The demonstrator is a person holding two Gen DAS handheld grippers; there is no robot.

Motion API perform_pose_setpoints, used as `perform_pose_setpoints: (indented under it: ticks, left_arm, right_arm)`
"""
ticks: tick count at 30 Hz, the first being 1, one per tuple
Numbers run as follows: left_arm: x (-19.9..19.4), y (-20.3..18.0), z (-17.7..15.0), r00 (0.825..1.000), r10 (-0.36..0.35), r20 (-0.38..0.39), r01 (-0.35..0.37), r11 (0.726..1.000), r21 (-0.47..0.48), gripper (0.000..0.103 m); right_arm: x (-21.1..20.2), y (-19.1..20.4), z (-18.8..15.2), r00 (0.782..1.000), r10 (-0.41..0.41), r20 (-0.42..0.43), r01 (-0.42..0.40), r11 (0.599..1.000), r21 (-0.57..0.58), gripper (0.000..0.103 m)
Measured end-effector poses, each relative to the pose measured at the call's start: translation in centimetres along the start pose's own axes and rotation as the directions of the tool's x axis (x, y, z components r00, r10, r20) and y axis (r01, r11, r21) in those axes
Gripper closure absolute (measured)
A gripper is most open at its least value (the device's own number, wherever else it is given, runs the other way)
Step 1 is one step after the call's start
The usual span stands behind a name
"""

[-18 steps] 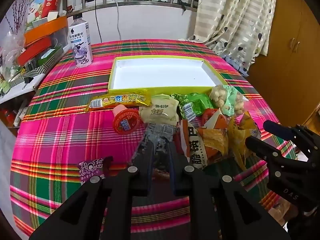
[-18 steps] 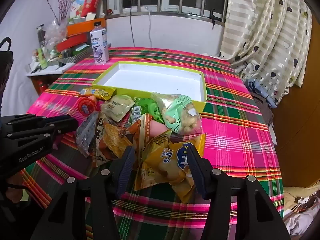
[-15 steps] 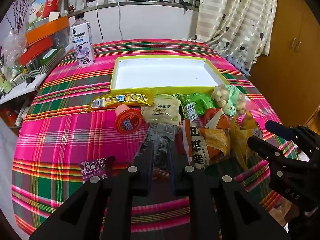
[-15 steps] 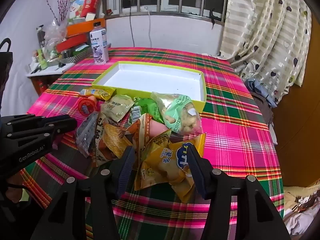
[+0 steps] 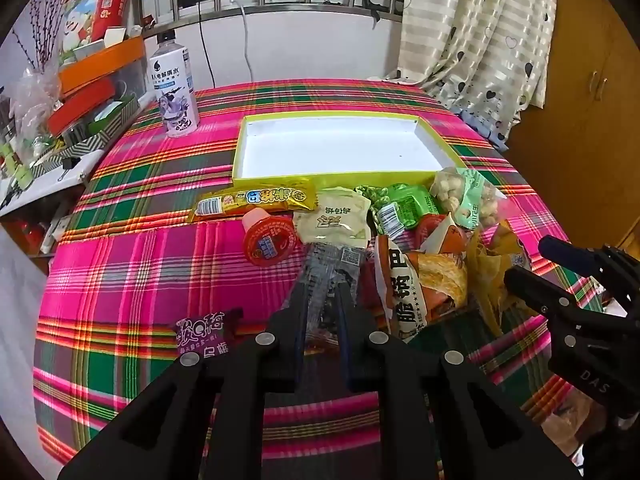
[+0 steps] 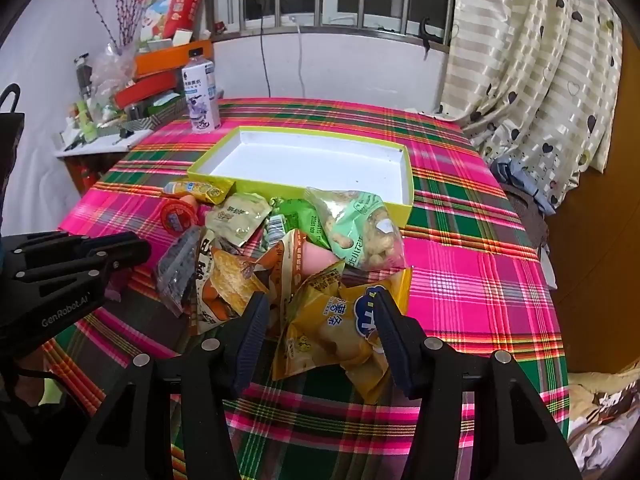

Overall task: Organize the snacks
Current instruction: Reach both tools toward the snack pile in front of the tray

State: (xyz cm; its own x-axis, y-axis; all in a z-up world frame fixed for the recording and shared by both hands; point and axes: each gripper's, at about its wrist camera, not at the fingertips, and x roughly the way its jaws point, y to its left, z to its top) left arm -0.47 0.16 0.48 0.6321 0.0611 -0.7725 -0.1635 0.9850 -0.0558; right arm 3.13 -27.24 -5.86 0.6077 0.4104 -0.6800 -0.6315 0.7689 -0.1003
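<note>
A pile of snack packets lies on the plaid tablecloth in front of an empty yellow-rimmed white box [image 5: 240,156] [image 6: 406,204]. My left gripper [image 5: 324,300] is shut on a clear grey snack packet [image 5: 332,268], which also shows in the right wrist view [image 6: 176,272]. My right gripper [image 6: 320,312] is open, its fingers on either side of a yellow chip bag [image 6: 332,332]. A red jelly cup [image 5: 270,240], a long yellow bar [image 5: 256,200], a green bag of puffs [image 6: 360,224] and an orange packet [image 5: 420,280] lie in the pile.
A white drink bottle [image 5: 176,92] stands at the back left of the table. A purple packet [image 5: 202,334] lies apart near my left gripper. A cluttered side shelf [image 5: 60,120] is to the left, and curtains [image 6: 540,60] and a wooden cupboard [image 5: 592,100] to the right.
The left gripper, shut on the clear grey packet, has shifted slightly. The right gripper has stayed open over the yellow chip bag.
</note>
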Motion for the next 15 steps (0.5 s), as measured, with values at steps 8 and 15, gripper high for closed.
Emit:
perform_pose_setpoints:
  ticks: [8,15]
  left_arm:
    - [-0.14,-0.02,-0.08,1.000,0.001,0.002,-0.001,1.000,0.002,0.089]
    - [-0.12,0.01,-0.06,1.000,0.010,0.011,-0.010,1.000,-0.001,0.089]
  right_arm:
    - [-0.07,0.19,0.04,1.000,0.008,0.006,-0.008,1.000,0.004,0.049]
    - [-0.41,0.15,0.37,1.000,0.021,0.012,-0.021,1.000,0.012,0.049]
